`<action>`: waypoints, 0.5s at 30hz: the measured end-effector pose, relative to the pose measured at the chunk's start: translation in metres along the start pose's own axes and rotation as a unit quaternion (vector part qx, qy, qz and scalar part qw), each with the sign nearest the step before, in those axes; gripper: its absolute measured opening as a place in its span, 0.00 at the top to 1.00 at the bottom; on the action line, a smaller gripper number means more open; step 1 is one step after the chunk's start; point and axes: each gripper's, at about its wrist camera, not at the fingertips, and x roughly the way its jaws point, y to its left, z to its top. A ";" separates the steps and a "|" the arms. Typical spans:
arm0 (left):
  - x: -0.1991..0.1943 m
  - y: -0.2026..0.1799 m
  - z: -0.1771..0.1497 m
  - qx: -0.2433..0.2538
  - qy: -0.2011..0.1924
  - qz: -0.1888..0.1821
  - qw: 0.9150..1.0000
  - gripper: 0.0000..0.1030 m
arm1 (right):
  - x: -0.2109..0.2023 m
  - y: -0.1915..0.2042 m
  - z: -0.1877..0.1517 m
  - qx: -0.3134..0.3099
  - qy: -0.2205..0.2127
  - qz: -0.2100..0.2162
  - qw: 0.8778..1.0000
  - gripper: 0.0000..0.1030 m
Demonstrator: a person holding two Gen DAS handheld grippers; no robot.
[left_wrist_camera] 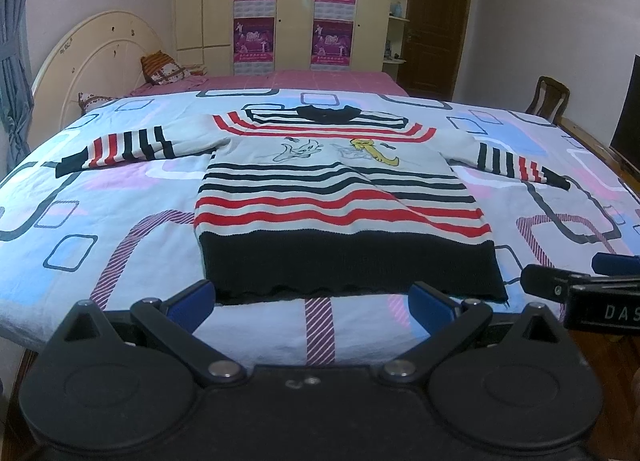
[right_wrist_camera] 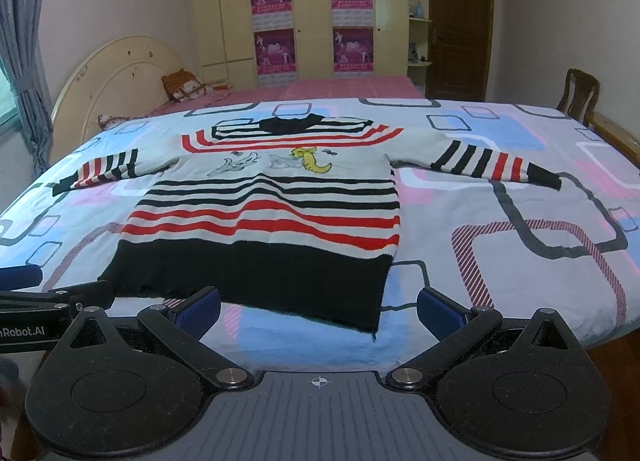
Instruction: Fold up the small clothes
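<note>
the striped knitted sweater [left_wrist_camera: 340, 197] is spread flat ahead of left gripper [left_wrist_camera: 312, 307] and right gripper [right_wrist_camera: 320, 311], both held apart, ready for folding

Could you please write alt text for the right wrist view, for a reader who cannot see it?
A striped sweater lies flat on a patterned bedspread, sleeves spread, black hem nearest. The open right gripper hovers before the hem, holding nothing.

Bare bedspread [left_wrist_camera: 120, 189] lies open all around the sweater [left_wrist_camera: 340, 197]: left and right of its body, below both spread sleeves, and before its black hem. Beyond its collar, pillows [left_wrist_camera: 160, 69] and a headboard [left_wrist_camera: 92, 57] stand far off.
</note>
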 end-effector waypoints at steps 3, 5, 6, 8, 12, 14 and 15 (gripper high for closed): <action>0.001 0.001 0.000 0.000 0.000 0.000 1.000 0.00 | 0.000 0.001 0.000 -0.001 0.000 0.000 1.000 0.00; 0.000 0.001 0.000 0.000 0.000 0.000 1.000 0.00 | 0.001 0.001 0.000 -0.001 0.001 0.000 1.000 0.00; 0.001 0.001 0.000 0.000 0.000 0.000 1.000 0.00 | 0.000 0.001 0.000 -0.001 0.000 0.000 1.000 0.00; 0.000 0.000 0.000 0.000 0.000 0.000 1.000 0.00 | 0.001 0.001 0.000 -0.001 0.001 0.000 1.000 0.00; 0.002 0.003 0.000 0.000 0.002 0.000 1.000 0.00 | 0.001 0.001 0.000 0.000 0.002 0.000 1.000 0.00; 0.003 0.004 0.001 0.000 0.003 0.000 1.000 0.00 | 0.003 0.001 0.000 0.001 0.003 0.000 1.000 0.00; 0.004 0.004 0.001 -0.001 0.002 0.000 1.000 0.00 | 0.004 0.001 0.001 0.001 0.004 0.000 1.000 0.00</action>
